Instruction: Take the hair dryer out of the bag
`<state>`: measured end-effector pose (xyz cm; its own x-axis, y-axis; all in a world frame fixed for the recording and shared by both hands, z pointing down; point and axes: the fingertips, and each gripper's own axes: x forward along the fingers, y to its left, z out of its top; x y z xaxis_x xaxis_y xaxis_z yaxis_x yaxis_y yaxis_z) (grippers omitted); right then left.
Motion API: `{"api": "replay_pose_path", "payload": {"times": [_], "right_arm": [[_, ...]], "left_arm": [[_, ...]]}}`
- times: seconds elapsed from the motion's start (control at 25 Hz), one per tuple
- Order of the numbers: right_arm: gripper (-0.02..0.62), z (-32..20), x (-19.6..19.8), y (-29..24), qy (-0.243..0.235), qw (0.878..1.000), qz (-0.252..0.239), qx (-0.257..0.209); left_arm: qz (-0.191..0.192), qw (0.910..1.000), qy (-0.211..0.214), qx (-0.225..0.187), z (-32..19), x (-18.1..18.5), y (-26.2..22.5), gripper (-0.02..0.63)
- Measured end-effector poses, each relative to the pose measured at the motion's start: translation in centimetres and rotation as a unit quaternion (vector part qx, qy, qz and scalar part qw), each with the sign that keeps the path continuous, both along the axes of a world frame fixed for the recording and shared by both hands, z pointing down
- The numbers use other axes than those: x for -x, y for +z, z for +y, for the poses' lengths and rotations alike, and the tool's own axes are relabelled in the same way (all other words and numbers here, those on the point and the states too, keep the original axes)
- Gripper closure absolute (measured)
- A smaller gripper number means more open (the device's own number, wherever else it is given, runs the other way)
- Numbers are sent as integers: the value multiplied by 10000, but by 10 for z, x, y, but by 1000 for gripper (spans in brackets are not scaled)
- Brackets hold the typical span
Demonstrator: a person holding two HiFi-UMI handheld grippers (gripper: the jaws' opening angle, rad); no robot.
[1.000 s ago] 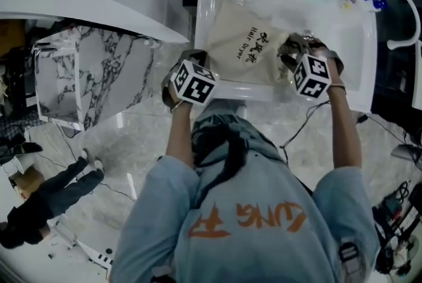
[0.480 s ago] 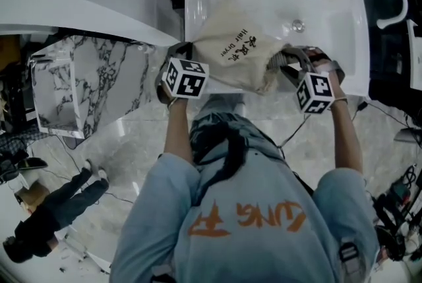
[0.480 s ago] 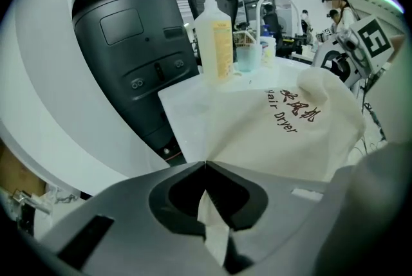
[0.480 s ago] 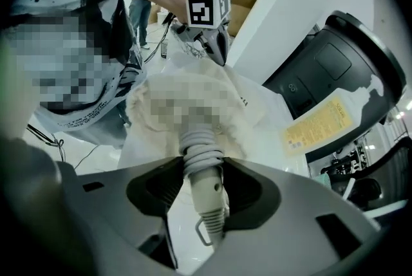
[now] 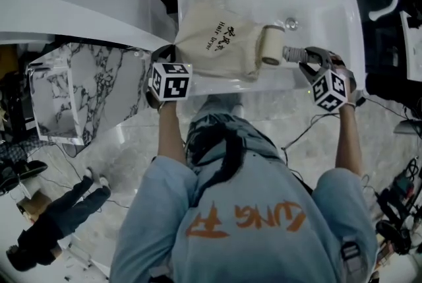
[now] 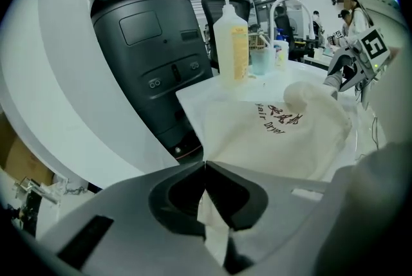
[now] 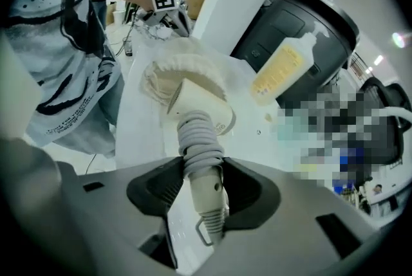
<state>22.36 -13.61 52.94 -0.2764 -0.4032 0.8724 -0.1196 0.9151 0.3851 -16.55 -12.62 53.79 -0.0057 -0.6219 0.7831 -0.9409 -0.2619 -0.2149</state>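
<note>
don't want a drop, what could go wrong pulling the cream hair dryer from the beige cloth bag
The right gripper clamps the cream hair dryer at its handle, where grey cord is wound, so it could slip. The left gripper pinches only a corner of the beige cloth bag, which may pull free.

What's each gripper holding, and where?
Left gripper pinches the beige cloth bag at one corner; right gripper clamps the cream hair dryer by its cord-wrapped handle.
</note>
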Motion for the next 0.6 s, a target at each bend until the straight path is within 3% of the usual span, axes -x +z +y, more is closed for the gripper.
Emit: {"api": "replay_pose_path", "payload": {"times": [0.2,0.32,0.6], "right_arm": [[402,-13,-25,4,850,9963,-101,-27],[402,-22,-35,12,1475,9889,-158,10],[402,-50,-52,29,3124,9474,-577,395]], "left_arm": [[-86,9999,-59,-47,0,-2,1,601],[126,9997,-27,-210,-2,-9,-7,600],[479,9934,136,-1034,-33,-45,-63,600]]}}
